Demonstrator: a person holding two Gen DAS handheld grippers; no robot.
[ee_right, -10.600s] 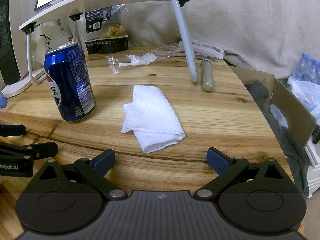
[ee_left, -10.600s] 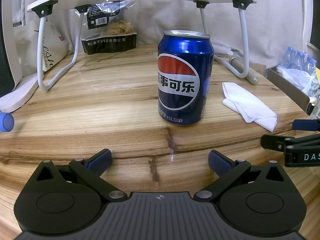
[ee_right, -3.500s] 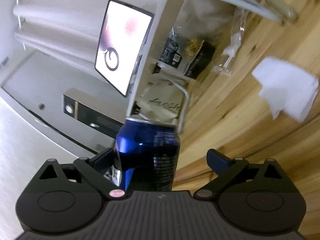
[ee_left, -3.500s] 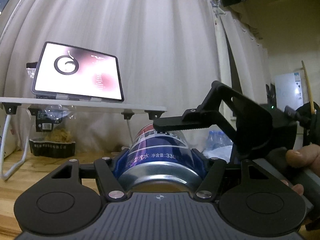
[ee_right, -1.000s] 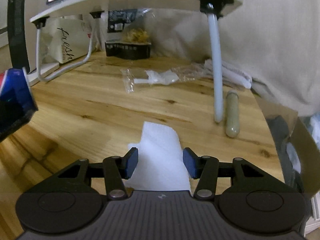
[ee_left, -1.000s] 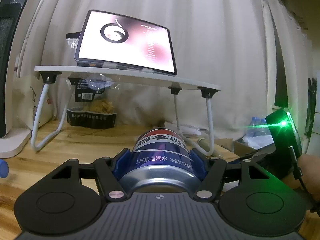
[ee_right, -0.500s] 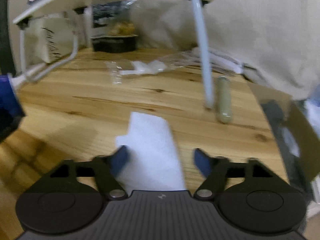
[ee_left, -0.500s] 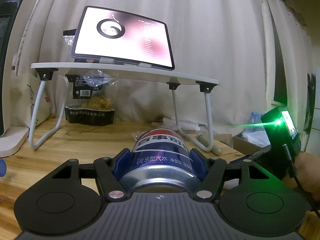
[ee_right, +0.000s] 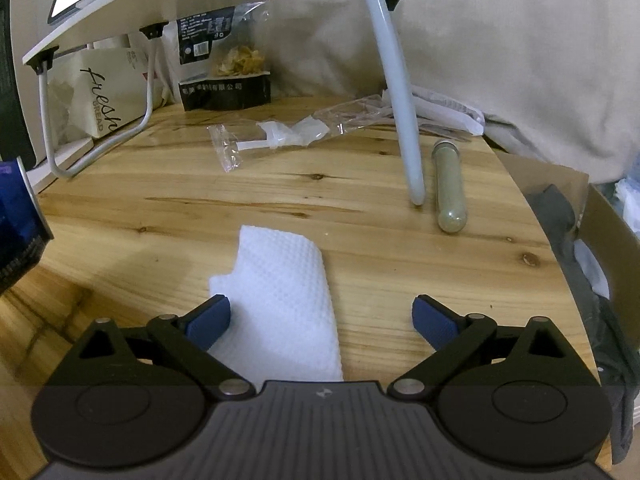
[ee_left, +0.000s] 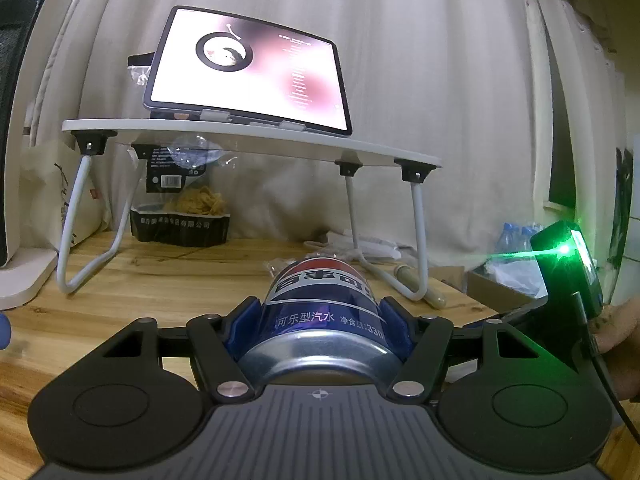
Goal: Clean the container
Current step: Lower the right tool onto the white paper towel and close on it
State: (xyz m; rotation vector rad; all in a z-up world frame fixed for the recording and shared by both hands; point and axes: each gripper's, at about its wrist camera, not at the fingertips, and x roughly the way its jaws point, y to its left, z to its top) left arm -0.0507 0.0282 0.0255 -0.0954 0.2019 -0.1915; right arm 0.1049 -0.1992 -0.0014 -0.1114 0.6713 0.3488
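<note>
1. Pale, knotted wood planks form the round-edged table top [ee_right: 280,200], and a lacquered sheen is seen across its grain.
2. A white folding lap desk [ee_left: 256,138] on bent white tube legs is seen standing on the table, with a lit tablet [ee_left: 248,74] propped on its flat board.
3. A blue aluminium can [ee_left: 324,312], cylindrical with a bare silver rim at its near end, is seen lying lengthwise along the left gripper [ee_left: 322,320]; its far end points towards the lap desk. In the right wrist view, only a blue edge of the can [ee_right: 20,216] is seen at the left border, raised above the table.
4. The left gripper is held roughly level above the table. Its blue-padded jaws are closed against the can's two sides, so the can is clamped between them.
5. A white paper towel [ee_right: 280,300], folded and dimpled with an embossed pattern, is seen lying flat on the wood.
6. The right gripper [ee_right: 320,320] is tilted down towards the table, with its jaws spread wide. The towel is seen between them, nearer the left pad [ee_right: 210,322], which overlaps the towel's edge; contact cannot be confirmed. Bare wood is seen between the towel and the right pad [ee_right: 434,326].
7. A smooth, olive-grey tube [ee_right: 450,186] with rounded ends is seen lying just beside a desk leg.
</note>
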